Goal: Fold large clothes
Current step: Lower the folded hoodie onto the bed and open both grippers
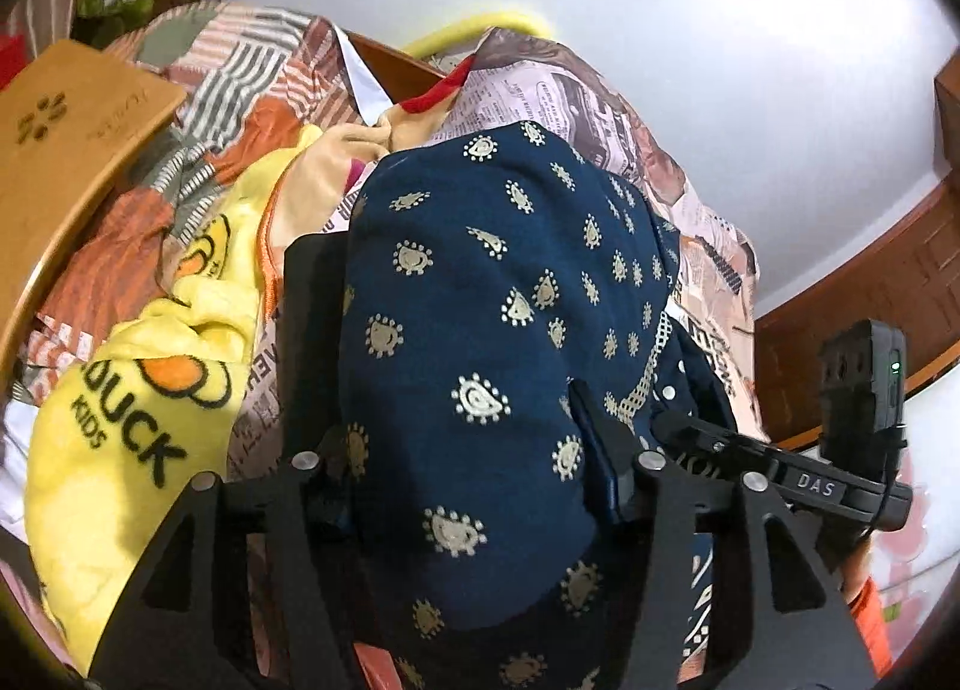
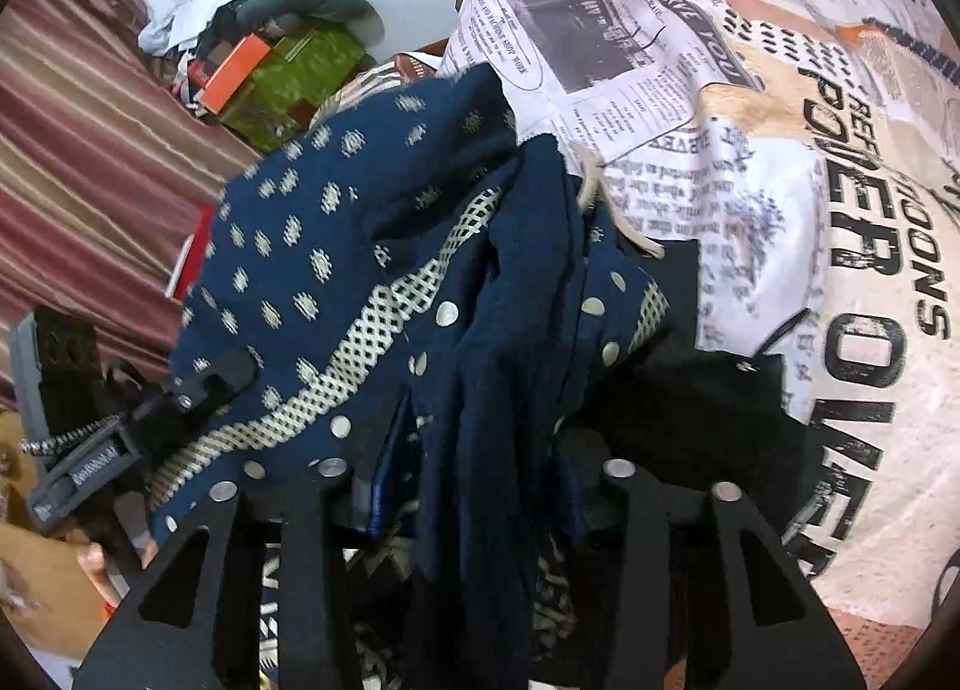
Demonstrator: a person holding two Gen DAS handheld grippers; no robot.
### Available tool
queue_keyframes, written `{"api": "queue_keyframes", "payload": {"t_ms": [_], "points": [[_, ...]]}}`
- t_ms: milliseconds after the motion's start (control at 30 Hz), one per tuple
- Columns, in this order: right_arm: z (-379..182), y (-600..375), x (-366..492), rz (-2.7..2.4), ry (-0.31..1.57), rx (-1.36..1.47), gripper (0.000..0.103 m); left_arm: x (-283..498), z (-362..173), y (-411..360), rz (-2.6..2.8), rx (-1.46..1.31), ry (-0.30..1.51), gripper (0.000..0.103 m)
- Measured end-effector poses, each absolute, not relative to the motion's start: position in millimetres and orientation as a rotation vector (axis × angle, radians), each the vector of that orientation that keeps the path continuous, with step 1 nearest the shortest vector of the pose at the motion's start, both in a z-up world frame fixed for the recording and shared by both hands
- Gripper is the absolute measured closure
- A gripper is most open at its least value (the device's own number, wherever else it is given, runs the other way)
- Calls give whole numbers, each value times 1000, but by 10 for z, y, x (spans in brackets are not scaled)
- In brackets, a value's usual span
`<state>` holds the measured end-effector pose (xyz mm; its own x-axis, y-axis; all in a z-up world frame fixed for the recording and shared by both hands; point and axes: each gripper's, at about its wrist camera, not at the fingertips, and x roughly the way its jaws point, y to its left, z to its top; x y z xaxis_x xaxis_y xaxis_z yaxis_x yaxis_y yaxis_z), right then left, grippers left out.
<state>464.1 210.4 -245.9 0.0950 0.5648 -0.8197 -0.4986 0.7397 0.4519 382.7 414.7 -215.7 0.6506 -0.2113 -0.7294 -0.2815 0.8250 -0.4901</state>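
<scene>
My left gripper [image 1: 462,390] pinches the blue cloth [image 1: 480,294], which drapes over it. My right gripper [image 2: 480,426] pinches it too. The cloth hangs bunched above the newspaper sheet [image 2: 780,162], beside the yellow blanket [image 1: 120,420].

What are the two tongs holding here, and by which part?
Both the left tongs and right tongs pinch bunched folds of the navy printed garment; which part is unclear.

White wall [image 1: 690,90], wooden door [image 1: 888,294]
</scene>
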Motion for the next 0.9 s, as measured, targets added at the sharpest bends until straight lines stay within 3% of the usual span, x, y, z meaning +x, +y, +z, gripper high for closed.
{"api": "queue_keyframes", "payload": {"t_ms": [333, 633, 900], "points": [[-2223, 1611, 3979, 732, 1136, -156, 42, 3111, -1895, 3755, 128, -447, 873, 24], [-1963, 1309, 3470, 705, 1085, -180, 41, 2461, -1741, 3346, 223, -323, 905, 24], [-860, 974, 2861, 785, 823, -59, 41, 1741, -637, 2845, 249, -176, 651, 24]]}}
